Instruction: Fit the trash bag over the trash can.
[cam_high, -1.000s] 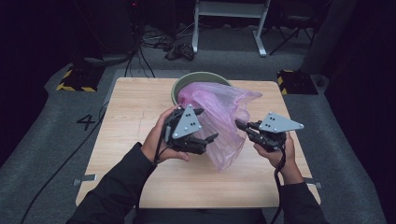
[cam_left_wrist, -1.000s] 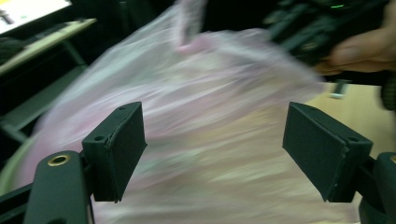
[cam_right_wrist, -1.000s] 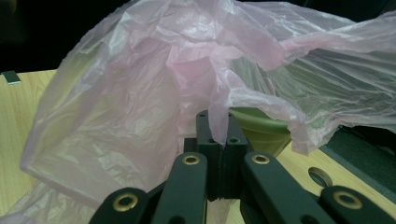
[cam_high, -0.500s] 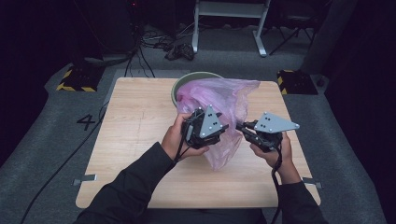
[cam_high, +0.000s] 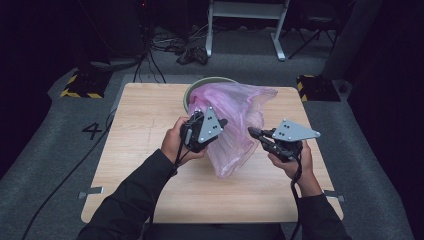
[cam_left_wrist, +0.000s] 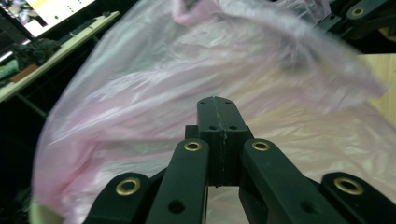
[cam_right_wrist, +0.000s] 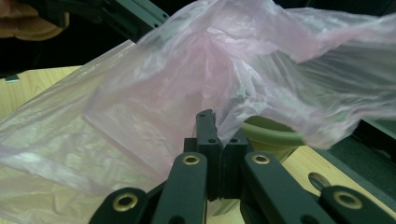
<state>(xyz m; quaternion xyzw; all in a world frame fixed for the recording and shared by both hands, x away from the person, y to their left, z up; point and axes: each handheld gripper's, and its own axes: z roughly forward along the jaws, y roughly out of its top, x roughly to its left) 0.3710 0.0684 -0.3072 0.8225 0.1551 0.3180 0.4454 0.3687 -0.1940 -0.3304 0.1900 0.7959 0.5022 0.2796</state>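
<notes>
A translucent pink plastic bag (cam_high: 235, 112) drapes from a pale green bin (cam_high: 199, 86) down onto the wooden table (cam_high: 145, 115). My left gripper (cam_high: 223, 121) presses into the bag's left side. Its jaws have just closed and now stand together, with the film (cam_left_wrist: 140, 93) tight against the tips of my left gripper (cam_left_wrist: 217, 100). My right gripper (cam_high: 251, 131) is shut on the bag's right edge. In the right gripper view the film (cam_right_wrist: 163, 93) runs into the tips of that gripper (cam_right_wrist: 205, 114), and the bin's rim (cam_right_wrist: 271, 133) shows behind.
The bin stands at the table's far edge. On the grey floor beyond are a metal stand (cam_high: 245, 15), loose cables (cam_high: 190, 52) and two yellow-black striped blocks (cam_high: 80, 86) (cam_high: 316, 86). A painted 4 (cam_high: 92, 130) marks the floor at the left.
My left gripper has moved right into the bag and its jaws have gone from wide open to shut. The right gripper has stayed in place, still pinching the bag's edge.
</notes>
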